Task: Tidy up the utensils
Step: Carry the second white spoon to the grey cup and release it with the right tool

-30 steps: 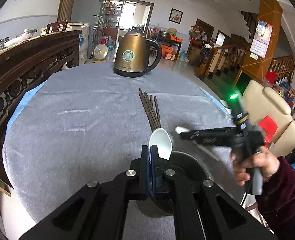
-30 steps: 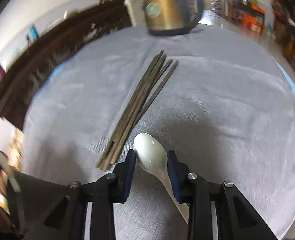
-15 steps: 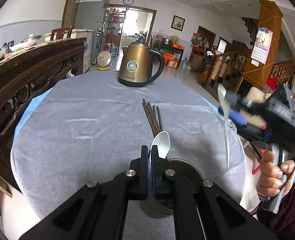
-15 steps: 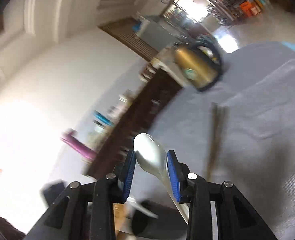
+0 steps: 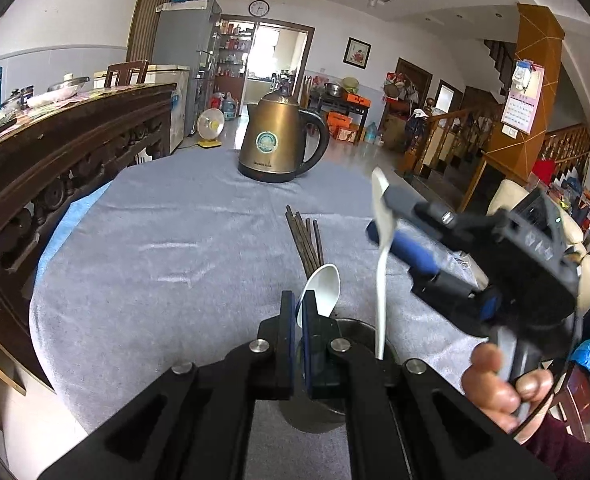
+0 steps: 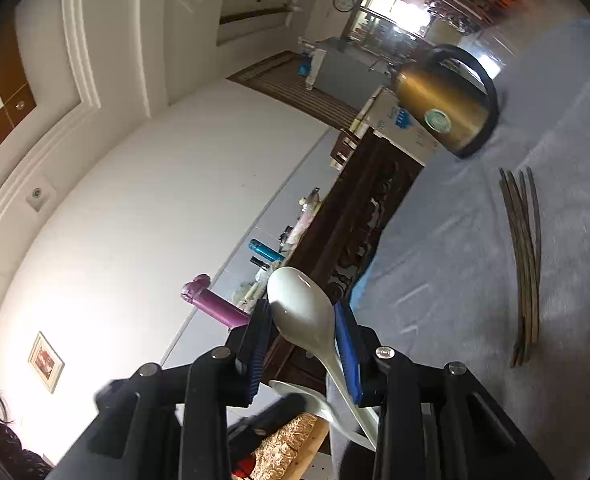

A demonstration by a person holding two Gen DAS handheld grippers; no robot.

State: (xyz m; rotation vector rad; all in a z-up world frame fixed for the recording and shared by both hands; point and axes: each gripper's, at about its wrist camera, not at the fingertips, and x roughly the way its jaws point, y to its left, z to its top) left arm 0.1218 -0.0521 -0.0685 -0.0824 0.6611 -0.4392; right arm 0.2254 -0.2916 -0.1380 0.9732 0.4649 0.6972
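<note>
Kettle (image 5: 281, 142) label unreadable. Two spoons: my right gripper (image 6: 303, 334) clamps one spoon (image 6: 301, 312); left gripper (image 5: 299, 320) pinches the cup (image 5: 347, 364) rim.

Round table under a grey cloth (image 5: 167, 248), a strip of blue beneath showing at its left edge. Bronze-coloured metal electric kettle with black handle (image 5: 281, 144) upright at the far side. Dark carved wooden sideboard (image 5: 55, 152) alongside on the left, cluttered on top: purple flask (image 6: 211, 306), teal bottle (image 6: 265, 250). Round wall clock (image 5: 259, 8) above the doorway. Small yellow-based fan (image 5: 210, 126) on the floor. Wall calendar (image 5: 521, 100) on the orange pillar. Cream leather armchair (image 5: 515, 200) at right.
</note>
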